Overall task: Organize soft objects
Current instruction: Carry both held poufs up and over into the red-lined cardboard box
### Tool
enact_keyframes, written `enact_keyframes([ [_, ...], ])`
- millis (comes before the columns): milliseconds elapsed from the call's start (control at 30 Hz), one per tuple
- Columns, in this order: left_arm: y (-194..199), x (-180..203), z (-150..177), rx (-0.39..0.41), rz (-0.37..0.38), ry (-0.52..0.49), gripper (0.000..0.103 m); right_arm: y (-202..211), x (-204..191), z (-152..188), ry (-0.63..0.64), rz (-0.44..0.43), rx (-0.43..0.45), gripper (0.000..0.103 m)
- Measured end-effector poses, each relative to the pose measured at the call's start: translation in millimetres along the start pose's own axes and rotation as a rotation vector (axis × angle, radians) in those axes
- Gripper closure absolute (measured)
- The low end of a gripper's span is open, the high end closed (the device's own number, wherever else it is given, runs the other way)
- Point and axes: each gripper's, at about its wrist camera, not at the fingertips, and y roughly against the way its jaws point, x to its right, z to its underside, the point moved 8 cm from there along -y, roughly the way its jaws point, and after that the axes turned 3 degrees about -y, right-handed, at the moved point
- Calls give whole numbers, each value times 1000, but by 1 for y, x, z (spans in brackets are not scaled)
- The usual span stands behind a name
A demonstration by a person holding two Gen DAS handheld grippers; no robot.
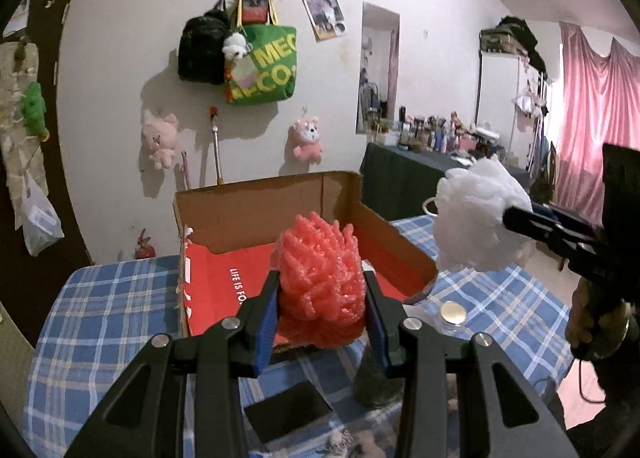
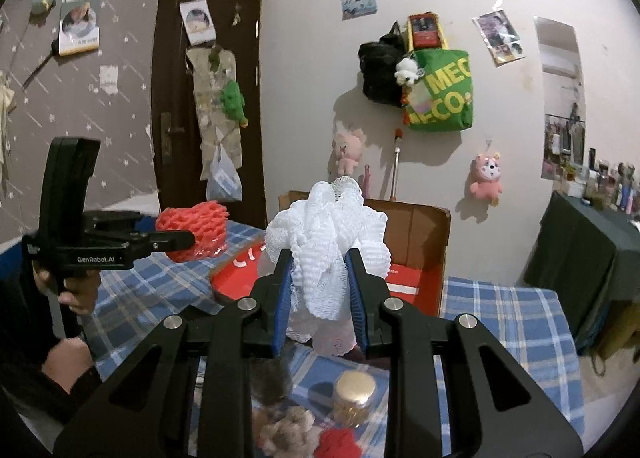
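Coral-red foam mesh netting [image 1: 320, 282], light and springy, sits squeezed in the left tool [image 1: 322, 298] above the open red-lined cardboard box [image 1: 280, 206], while the right tool [image 2: 320, 290] pinches the fluffy white mesh puff [image 2: 324, 234] mid-body, both judged crush-tolerant.

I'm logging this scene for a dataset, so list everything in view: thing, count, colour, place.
foam net: 1, red, held in left tool
mesh pouf: 1, white, held in right tool
cardboard box: 1, brown with red lining, open on the bed
bedsheet: 1, blue plaid, under the box
jar: 1, gold-lidded, on the bedsheet
tote bag: 1, green, on the wall
plush toys: 2, pink, on the wall
left tool: 1, black, blue pads
right tool: 1, black, blue pads
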Motion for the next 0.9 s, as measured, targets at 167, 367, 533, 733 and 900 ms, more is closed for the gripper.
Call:
enact_keyframes([
  [167,-33,-3,-6,-72,13,-38,62,-37,8,-6,14,1,-82,79],
  [367,-75,-13,-15,-157,26,-45,62,-88,24,-10,-5,-12,-187,79],
  [533,-117,-22,-25,-208,25,-55,62,-140,40,-15,-10,-4,-273,79],
  [733,-184,-36,-22,-320,31,-44,61,-209,63,-5,-24,30,-416,79],
  [900,-238,-53,-13,-410,-2,-33,61,-268,92,10,-105,75,-548,79],
])
